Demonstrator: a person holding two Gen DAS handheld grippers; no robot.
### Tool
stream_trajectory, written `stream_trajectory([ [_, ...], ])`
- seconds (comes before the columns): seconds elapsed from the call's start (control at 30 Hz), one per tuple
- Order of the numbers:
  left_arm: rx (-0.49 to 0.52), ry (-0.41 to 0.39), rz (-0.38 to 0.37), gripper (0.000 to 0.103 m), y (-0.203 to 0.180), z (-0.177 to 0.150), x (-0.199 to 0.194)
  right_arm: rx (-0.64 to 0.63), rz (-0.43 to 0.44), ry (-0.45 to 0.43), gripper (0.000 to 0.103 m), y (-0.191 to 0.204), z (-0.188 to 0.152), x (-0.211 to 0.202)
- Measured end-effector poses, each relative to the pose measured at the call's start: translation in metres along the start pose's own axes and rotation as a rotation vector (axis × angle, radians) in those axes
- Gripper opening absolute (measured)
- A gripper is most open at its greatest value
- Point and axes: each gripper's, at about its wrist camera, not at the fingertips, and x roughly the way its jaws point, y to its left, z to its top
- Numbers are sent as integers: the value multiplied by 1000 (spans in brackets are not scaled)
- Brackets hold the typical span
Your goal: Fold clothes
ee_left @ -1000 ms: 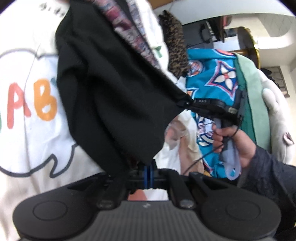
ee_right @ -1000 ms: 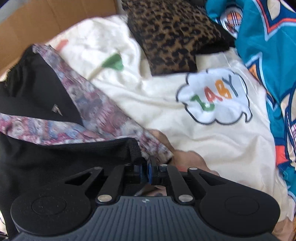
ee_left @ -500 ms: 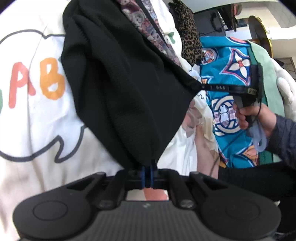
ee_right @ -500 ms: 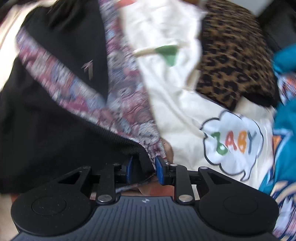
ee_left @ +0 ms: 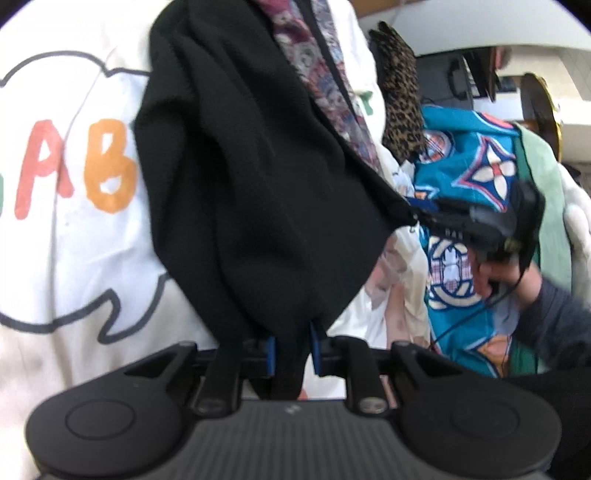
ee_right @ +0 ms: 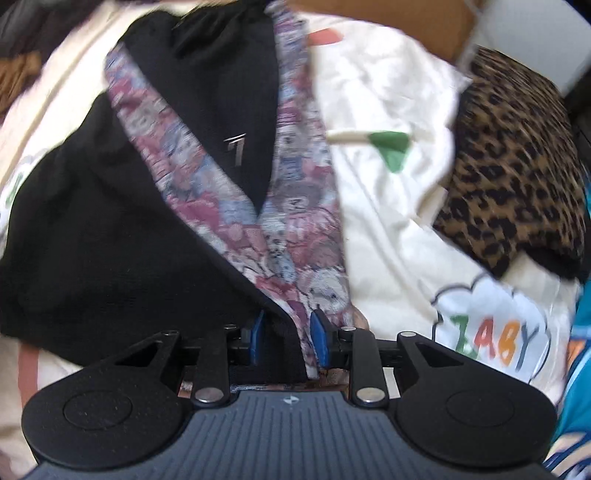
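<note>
Fold barely begun: left gripper (ee_left: pixel 291 350), jaws opening w/ a black hem fold between them, & right gripper (ee_right: pixel 288 341), jaws closing round the patterned edge, hold the black garment (ee_right: pixel 110 229) stretched over the cream "BABY" sheet (ee_left: pixel 74 229); leopard-print piece (ee_right: pixel 517 166) & rest unfolded.

A pale wall (ee_left: pixel 546 26) fills the upper right of the left wrist view, bright and evenly lit. Below it stands dark, blurred equipment (ee_left: pixel 476 77), beside a round brown piece with a gold rim (ee_left: pixel 543 99). In the right wrist view, a brown cardboard panel (ee_right: pixel 388 22) runs along the top edge
</note>
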Motion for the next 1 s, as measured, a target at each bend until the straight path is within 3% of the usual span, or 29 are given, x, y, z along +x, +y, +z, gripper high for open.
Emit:
stream_trajectory([
  [0.13, -15, 14, 9, 18, -2, 1, 5, -3, 47, -56, 10, -4, -17, -1],
  [0.3, 3, 27, 7, 16, -8, 2, 10, 103, 71, -84, 7, -28, -22, 3],
  [0.33, 4, 26, 8, 7, -9, 2, 11, 124, 69, -84, 7, -33, -23, 4],
  [0.6, 52, 59, 89, 4, -12, -9, 5, 289, 136, -41, 6, -65, -36, 20],
  [0.77, 81, 79, 116, 3, -13, -9, 9, 324, 156, -64, 10, -70, -37, 23],
  [0.9, 96, 86, 128, 3, -12, -8, 10, 348, 146, -85, 27, -77, -39, 11],
  [1.0, 97, 87, 129, 3, -11, -8, 9, 334, 139, -100, 28, -79, -42, -1],
])
